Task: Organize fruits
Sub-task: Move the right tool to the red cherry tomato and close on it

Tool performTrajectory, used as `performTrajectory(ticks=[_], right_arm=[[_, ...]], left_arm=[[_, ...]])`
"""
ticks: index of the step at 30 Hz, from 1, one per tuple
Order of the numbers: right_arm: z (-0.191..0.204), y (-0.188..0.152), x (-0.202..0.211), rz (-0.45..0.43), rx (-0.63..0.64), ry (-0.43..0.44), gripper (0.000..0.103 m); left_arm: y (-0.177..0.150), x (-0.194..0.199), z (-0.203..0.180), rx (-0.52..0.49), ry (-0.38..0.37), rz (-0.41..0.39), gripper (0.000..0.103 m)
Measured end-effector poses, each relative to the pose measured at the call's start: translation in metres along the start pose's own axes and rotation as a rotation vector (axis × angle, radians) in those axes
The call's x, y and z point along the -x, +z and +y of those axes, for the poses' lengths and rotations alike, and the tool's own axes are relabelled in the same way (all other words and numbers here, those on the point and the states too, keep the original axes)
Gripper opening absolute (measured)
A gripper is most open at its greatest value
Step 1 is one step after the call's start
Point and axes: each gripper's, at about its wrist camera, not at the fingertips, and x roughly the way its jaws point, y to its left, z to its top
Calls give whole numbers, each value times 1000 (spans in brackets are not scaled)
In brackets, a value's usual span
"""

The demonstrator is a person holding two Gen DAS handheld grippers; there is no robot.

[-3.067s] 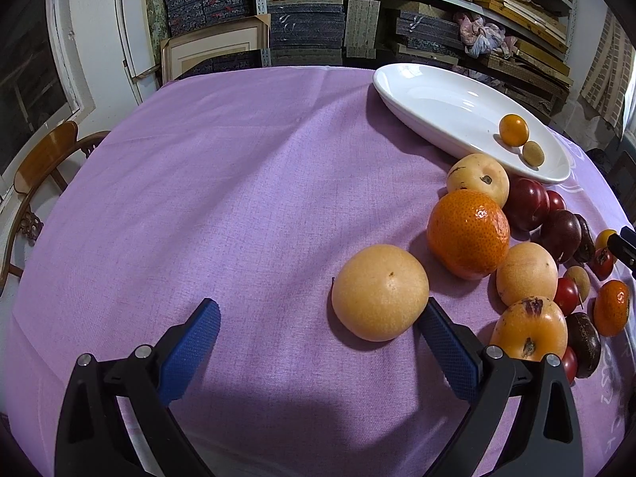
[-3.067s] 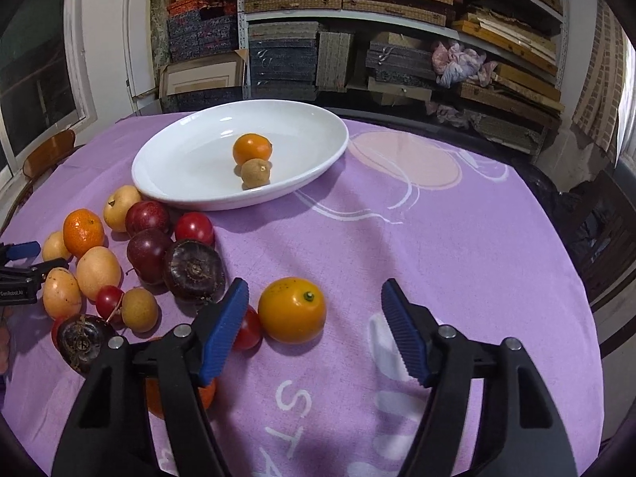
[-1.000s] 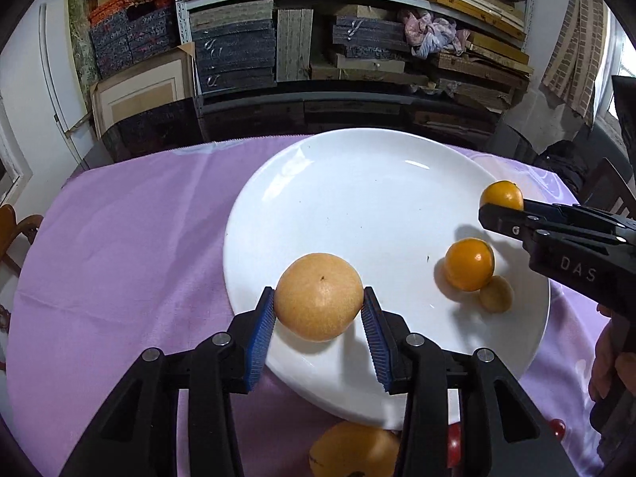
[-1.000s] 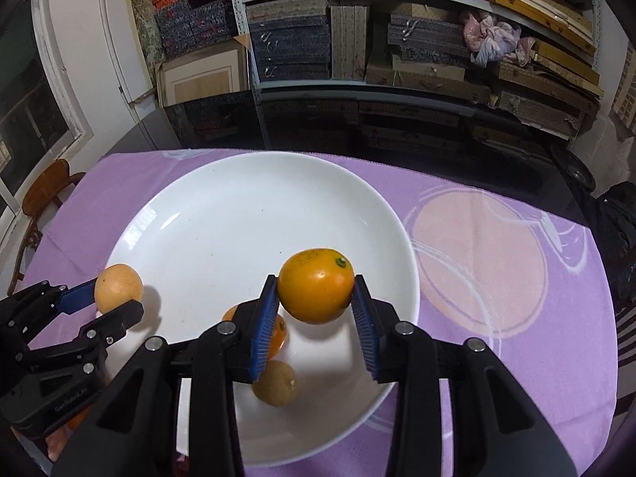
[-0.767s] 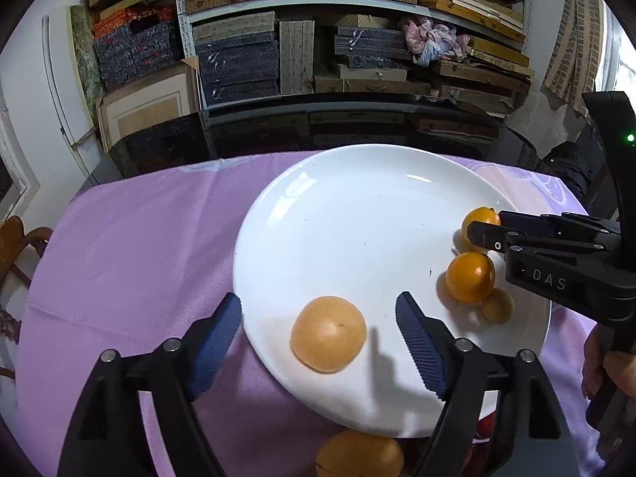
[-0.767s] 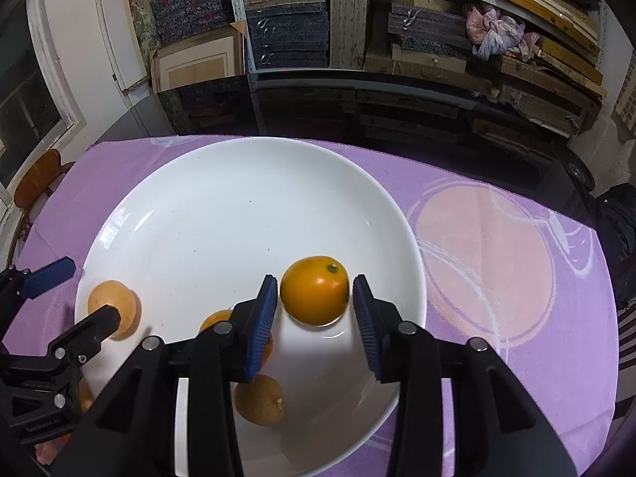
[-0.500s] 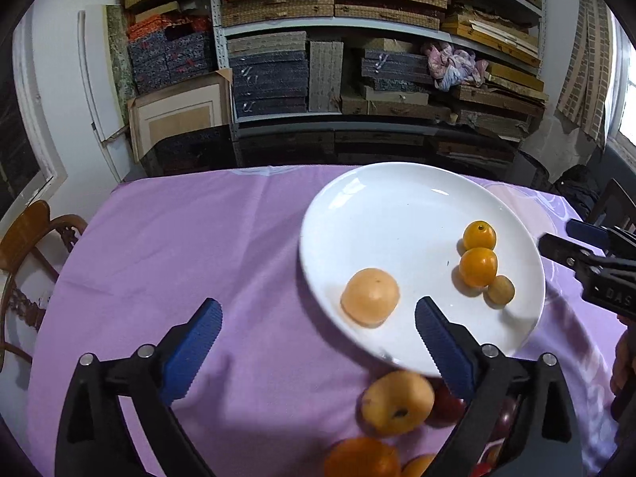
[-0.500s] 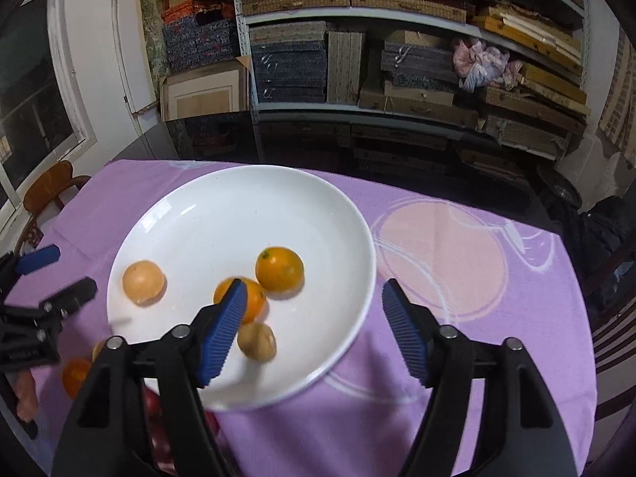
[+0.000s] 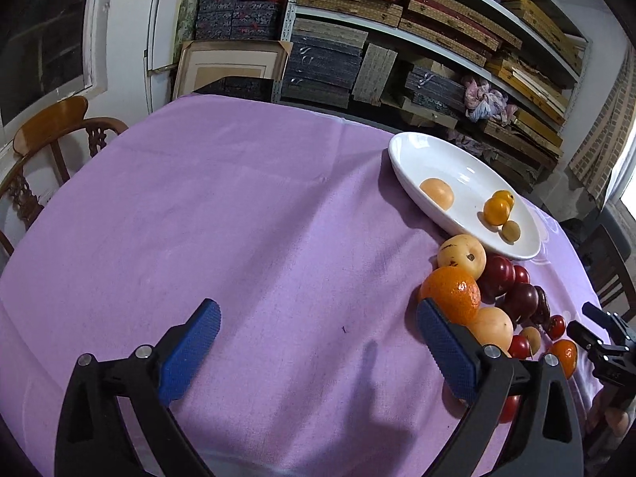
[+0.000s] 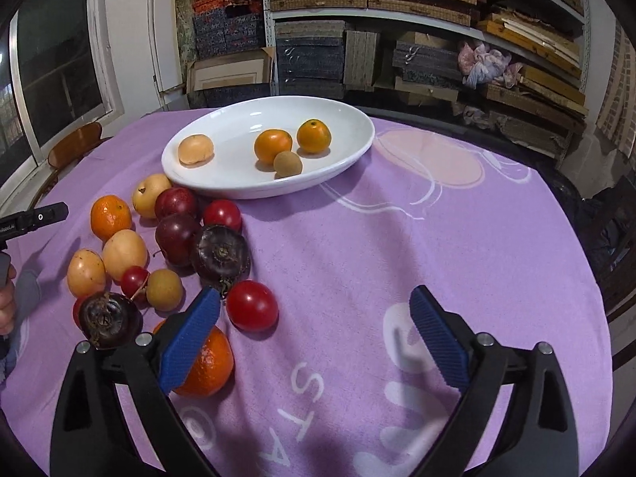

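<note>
1. Left gripper (image 9: 318, 348) hangs over bare purple tablecloth (image 9: 238, 218), its jaws spread wide with nothing between them.
2. Right gripper (image 10: 316, 332) has just been opening its jaws; they stand wide over the cloth, nothing between them.
3. White plate (image 10: 349, 147) holds a pale round fruit (image 10: 195, 149), two orange fruits (image 10: 273, 145) and a small brown one (image 10: 287, 163).
4. Other fruits (image 10: 175, 238) lie heaped on the cloth just beside the plate, a red tomato (image 10: 251, 305) close to the right gripper's left pad.

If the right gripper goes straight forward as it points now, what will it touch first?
Probably only the purple tablecloth: nothing lies between the open right gripper's fingers. The red tomato sits just left of that line.
</note>
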Motion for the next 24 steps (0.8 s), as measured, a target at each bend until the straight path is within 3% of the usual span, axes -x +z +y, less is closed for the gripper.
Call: performTrajectory(ticks=[2,4,8,13,15,17,19,24], right_arm=[[-5,3,-8,36,-36,45,95],[-6,5,-13,58,-24,14,95],[-8,3,-4,17,54,-193,95],[-11,0,-5,27,69,-153,95],[-8,0,-3,16,85,-140,82],[-7,-1,-3,24,83,-119,62],[-7,0,-5,34,77,-100,55],[-2,-3,-3,40,90,-83,54]], left_arm=[[-1,-2,2,5,1,7,100],[-3,-7,2,2,7,32,100],[-4,-13,-4,-26,16,45,100],[-9,-10,-21,-120,42,23,100],[-12,-10,-29,-164,58,18,100],[-15,-10,-36,-205,75,8,100],[-17,-10,-41,-237,79,2,100],[-20,-12,-46,-268,82,5,100]])
